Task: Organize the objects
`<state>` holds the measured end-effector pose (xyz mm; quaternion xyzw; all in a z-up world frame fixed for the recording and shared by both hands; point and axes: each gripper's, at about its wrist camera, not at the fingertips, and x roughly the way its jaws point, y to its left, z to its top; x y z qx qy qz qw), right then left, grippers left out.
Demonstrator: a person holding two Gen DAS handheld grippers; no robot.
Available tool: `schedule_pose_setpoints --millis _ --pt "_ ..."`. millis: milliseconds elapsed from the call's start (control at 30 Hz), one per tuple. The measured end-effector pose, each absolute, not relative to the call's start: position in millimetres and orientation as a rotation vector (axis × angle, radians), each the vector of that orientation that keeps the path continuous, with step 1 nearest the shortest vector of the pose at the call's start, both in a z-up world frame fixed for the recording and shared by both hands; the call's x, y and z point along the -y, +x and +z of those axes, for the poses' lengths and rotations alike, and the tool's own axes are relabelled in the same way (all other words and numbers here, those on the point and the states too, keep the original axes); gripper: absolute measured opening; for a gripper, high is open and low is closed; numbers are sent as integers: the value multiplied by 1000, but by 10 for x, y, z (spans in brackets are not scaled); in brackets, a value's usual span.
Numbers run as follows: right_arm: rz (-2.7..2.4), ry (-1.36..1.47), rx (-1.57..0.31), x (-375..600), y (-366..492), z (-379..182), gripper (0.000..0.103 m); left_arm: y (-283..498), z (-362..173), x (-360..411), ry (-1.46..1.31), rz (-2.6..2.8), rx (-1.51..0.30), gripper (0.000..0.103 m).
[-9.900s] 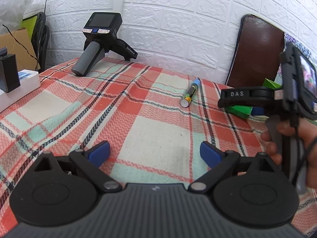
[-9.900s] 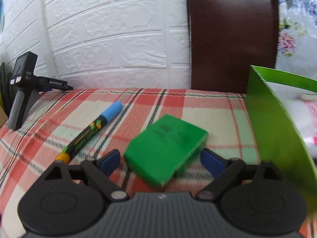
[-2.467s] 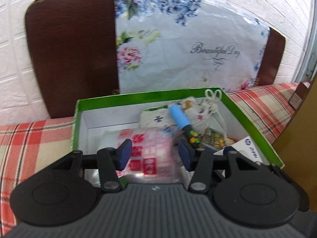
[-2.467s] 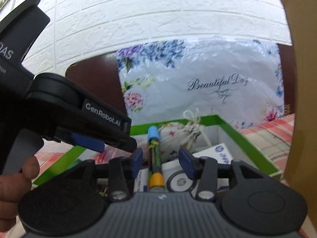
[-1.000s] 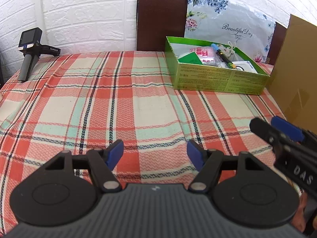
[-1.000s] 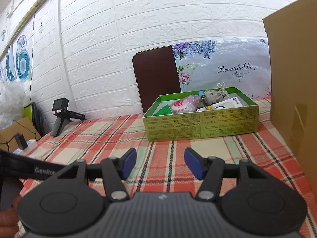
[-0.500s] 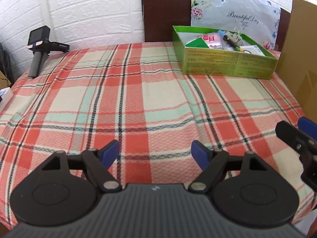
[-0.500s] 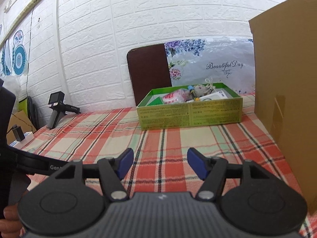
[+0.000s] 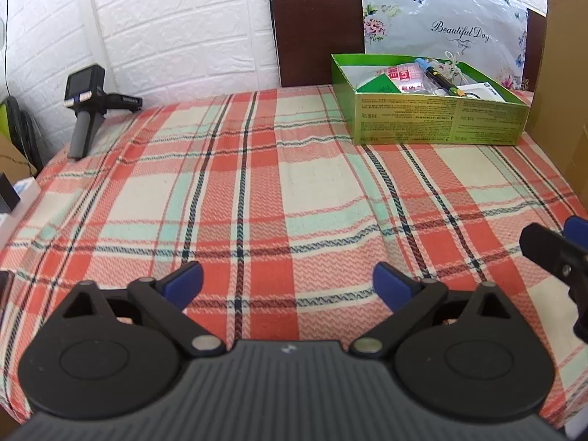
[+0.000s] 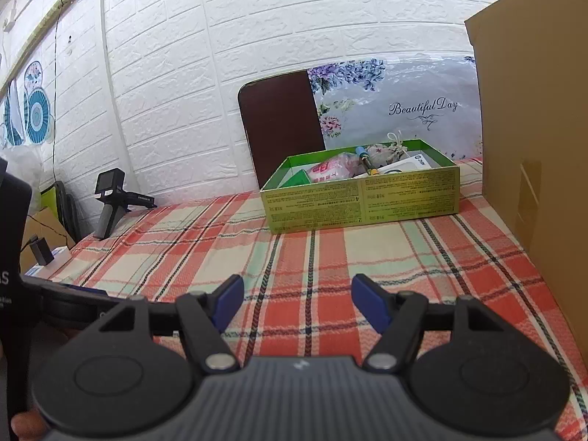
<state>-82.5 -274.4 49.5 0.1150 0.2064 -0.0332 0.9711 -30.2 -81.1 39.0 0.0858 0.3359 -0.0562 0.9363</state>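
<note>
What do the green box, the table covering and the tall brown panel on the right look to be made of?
Green box: seemingly thin printed cardboard with a slight sheen; fine text on its side, white inside. Table covering: woven fabric, matte; plaid with a zigzag weave and soft wrinkles. Brown panel: likely plain cardboard, matte, with a cut flap.

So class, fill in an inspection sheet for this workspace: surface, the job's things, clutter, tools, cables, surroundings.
Surface: plaid tablecloth, slightly wrinkled.
Job's things: green box at the far right holds a marker, a pink packet, a green pack and a cloth pouch.
Clutter: spare handheld gripper at the far left.
Tools: left tool and right tool open, empty.
Cables: one on the wall.
Surroundings: brick wall, chair, cardboard.
</note>
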Motion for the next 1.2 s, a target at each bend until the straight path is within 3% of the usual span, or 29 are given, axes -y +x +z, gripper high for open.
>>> schedule_pose_setpoints --millis 1200 --pt "-86 272 -440 2774 -770 416 76 -334 494 951 215 -101 -673 103"
